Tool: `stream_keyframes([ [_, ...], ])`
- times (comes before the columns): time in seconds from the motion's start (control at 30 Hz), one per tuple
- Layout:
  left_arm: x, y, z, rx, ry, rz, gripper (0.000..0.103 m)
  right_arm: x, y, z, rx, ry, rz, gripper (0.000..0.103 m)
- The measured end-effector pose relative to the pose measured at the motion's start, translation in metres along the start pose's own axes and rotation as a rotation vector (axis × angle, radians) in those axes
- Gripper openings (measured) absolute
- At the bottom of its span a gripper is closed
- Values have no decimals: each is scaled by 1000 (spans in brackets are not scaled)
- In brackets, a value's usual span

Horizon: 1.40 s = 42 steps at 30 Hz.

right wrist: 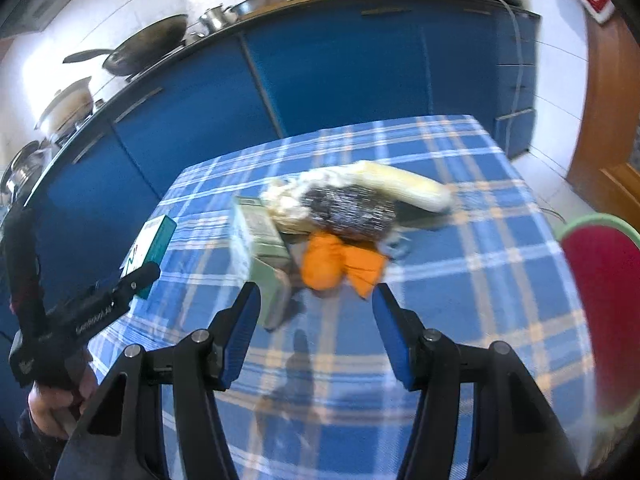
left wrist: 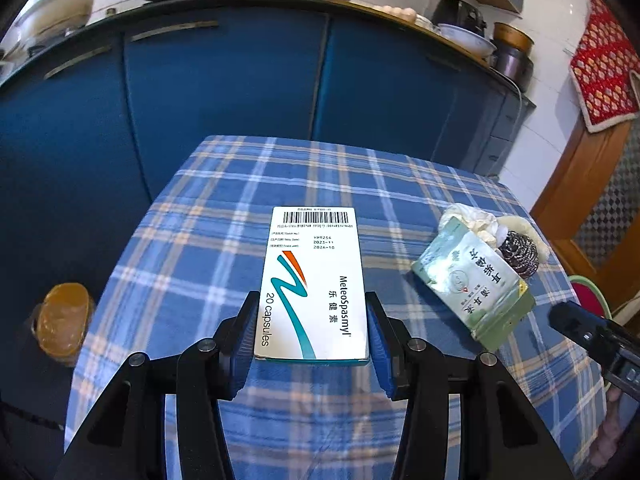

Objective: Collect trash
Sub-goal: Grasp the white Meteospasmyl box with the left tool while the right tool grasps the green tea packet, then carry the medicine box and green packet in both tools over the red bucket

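My left gripper [left wrist: 312,297] is shut on a white and teal medicine box [left wrist: 316,280], its blue pads pressing on both long sides. The same medicine box [right wrist: 154,240] shows at the left of the right wrist view, just over the plaid table [right wrist: 460,280]. A pile of trash lies at mid table: a green tea packet [right wrist: 260,248], a steel wool scourer [right wrist: 348,212], crumpled white tissue [right wrist: 284,200], an orange scrap [right wrist: 336,264] and a pale long roll [right wrist: 404,184]. My right gripper [right wrist: 316,294] stands open just short of the orange scrap, with nothing between its fingers.
A bin with an orange liner [left wrist: 64,320] stands on the floor left of the table. Blue cabinets [left wrist: 224,80] with pots on the counter run behind it. A red chair [right wrist: 604,300] sits at the table's right edge. A wooden door [left wrist: 580,200] is at far right.
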<state>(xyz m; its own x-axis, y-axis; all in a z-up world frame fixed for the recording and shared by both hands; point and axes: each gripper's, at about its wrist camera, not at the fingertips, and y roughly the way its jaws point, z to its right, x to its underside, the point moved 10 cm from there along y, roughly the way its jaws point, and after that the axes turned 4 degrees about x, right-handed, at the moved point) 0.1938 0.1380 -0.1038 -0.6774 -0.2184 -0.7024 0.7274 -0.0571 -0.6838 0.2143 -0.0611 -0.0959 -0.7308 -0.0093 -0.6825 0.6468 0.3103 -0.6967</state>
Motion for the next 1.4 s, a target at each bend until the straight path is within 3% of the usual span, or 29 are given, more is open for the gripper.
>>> stream_keyframes([
  [0.5, 5, -19, -26, -4, -67, 28, 51, -10, 52, -38, -78, -15, -56, 59],
  [0.63, 5, -22, -24, 4, -66, 30, 51, -7, 59, -43, -109, -1, -81, 36],
  [0.7, 5, -22, -22, 7, -66, 29, 51, -4, 59, -49, -119, -15, -85, 31],
  [1.07, 8, -33, -4, 27, -39, 38, 51, 7, 25, -60, -170, -28, -44, 27],
  [1.4, 11, -46, 33, 86, 6, 41, 51, 13, -25, -34, -166, 29, 26, 27],
])
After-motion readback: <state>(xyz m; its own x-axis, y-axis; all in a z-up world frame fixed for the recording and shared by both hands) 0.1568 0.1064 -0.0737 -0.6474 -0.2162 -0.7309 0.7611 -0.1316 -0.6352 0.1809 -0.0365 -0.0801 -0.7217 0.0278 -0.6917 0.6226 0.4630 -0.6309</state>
